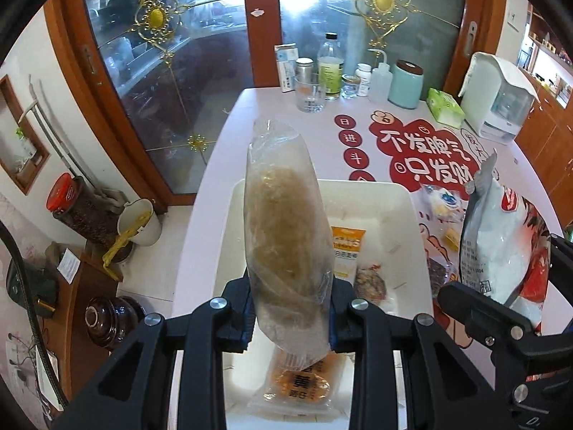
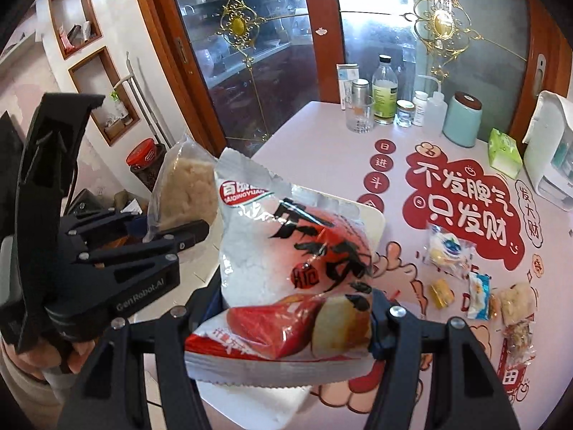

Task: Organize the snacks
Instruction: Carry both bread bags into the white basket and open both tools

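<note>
Two packets held, one per gripper. Clear bag of pale crumbly snack [image 1: 286, 236] pinched upright between the narrow-set fingers of the left gripper [image 1: 290, 317], above the white tray [image 1: 390, 193]. Red-and-white snack bag [image 2: 290, 272] clamped low down in the right gripper [image 2: 290, 326], fingers spread wide round its bulk, upper part leaning left. Beneath the clear bag, inside the tray: an orange-printed packet [image 1: 297, 387], half covered, plus small packets [image 1: 345, 251]. Loose small snacks [image 2: 476, 286] scattered on the pink table [image 2: 315, 132], to the tray's right. Tray mostly hidden behind the bag in the right wrist view; small labels unreadable.
</note>
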Motion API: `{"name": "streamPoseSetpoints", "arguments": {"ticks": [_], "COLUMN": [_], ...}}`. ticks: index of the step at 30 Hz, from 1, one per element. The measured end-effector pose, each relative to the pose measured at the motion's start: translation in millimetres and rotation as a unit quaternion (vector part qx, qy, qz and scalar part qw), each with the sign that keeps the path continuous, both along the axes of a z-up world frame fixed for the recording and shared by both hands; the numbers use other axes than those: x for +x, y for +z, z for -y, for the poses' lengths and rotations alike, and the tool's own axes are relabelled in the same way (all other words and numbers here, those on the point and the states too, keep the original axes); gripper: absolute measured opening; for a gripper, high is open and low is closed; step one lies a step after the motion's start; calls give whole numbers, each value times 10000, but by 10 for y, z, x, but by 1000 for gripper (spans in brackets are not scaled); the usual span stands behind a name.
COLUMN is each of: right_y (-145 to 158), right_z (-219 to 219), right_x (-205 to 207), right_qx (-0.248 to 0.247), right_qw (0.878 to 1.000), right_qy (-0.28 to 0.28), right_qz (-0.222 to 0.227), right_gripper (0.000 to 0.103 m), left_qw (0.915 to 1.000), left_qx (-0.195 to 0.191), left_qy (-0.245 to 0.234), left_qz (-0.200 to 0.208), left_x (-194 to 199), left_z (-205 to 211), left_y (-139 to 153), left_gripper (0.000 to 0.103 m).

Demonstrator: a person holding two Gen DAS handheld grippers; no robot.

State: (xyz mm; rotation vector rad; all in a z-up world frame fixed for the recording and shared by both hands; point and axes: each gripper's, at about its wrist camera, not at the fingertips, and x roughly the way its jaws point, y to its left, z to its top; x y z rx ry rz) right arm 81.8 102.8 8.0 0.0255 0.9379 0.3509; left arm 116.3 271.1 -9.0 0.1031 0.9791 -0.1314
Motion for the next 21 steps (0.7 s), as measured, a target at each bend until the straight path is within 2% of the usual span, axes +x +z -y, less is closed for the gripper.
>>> {"name": "streamPoseSetpoints", "arguments": {"ticks": [8, 14, 15, 17, 19, 21], "right_y": [-137, -376, -425, -503, -575, -643], "right_z": [-225, -266, -274, -282, -283, -276], "right_x": [45, 91, 93, 102, 108, 99], "right_qx": [-149, -289, -311, -316, -288, -270], "right_qw": [9998, 9986, 9982, 9974, 9964, 9955], "right_qy": [-87, -163, -173, -162, -163, -169], "right_qz": [-108, -406, -479, -626, -775, -896], "right_gripper": [64, 65, 65, 66, 67, 68], "left_qw": [9999, 9995, 9995, 9995, 9995, 9997], "left_qx": [88, 161, 164, 177, 220, 212], "left_qy": [9, 31, 58, 82, 141, 147], "left_qz": [-110, -254, -270, -260, -165, -56], "left_x": [75, 135, 151, 159, 152, 127], "left_z": [-67, -60, -62, -63, -61, -62], "left_y": [-139, -307, -332, -352, -345, -319], "left_gripper": [29, 29, 32, 47, 81, 85]}}
